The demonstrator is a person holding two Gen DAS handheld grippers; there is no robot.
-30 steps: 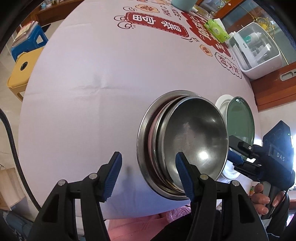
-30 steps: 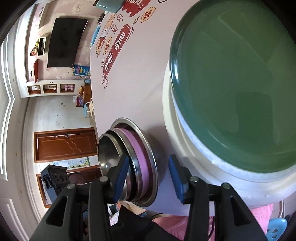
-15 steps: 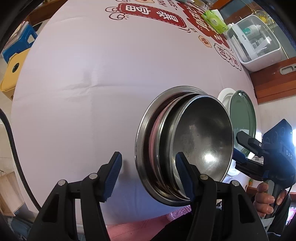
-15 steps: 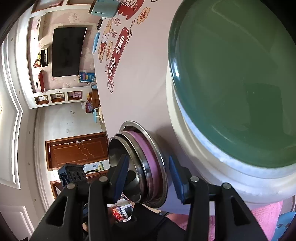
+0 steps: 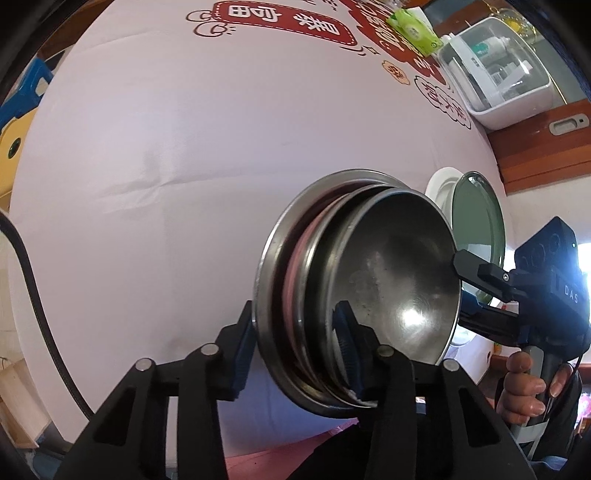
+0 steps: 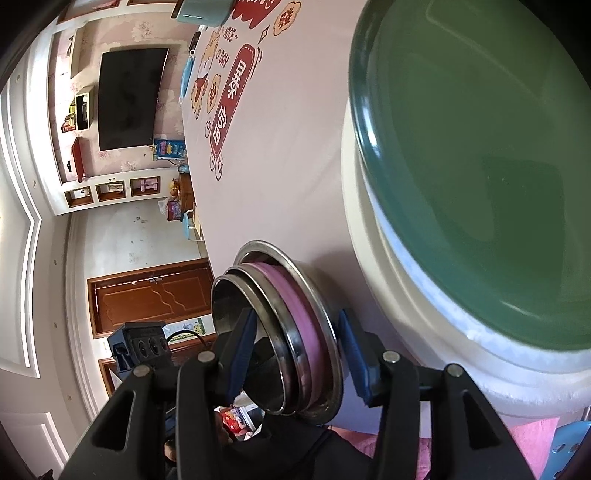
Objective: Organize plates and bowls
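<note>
A nested stack of steel bowls (image 5: pixel 369 295) with a pink bowl (image 5: pixel 293 266) between them sits near the table's front edge; it also shows in the right wrist view (image 6: pixel 280 332). My left gripper (image 5: pixel 295 350) is open and straddles the stack's near rim, one finger outside, one inside the top bowl. My right gripper (image 6: pixel 295 354) is open and straddles the stack's rim from the opposite side; it shows in the left wrist view (image 5: pixel 476 291). A green plate (image 6: pixel 480 166) lies on a white bowl (image 6: pixel 406 314) beside the stack.
The round table (image 5: pixel 184 166) has a pale cloth with red printed labels. A white lidded box (image 5: pixel 498 81) and a green packet (image 5: pixel 413 29) stand at the far edge. A teal container (image 6: pixel 203 11) sits far across. Stools stand beyond the left edge.
Both grippers have moved in toward the bowl stack and now straddle its rim from opposite sides. The stack, the green plate and the white bowl have stayed put.
</note>
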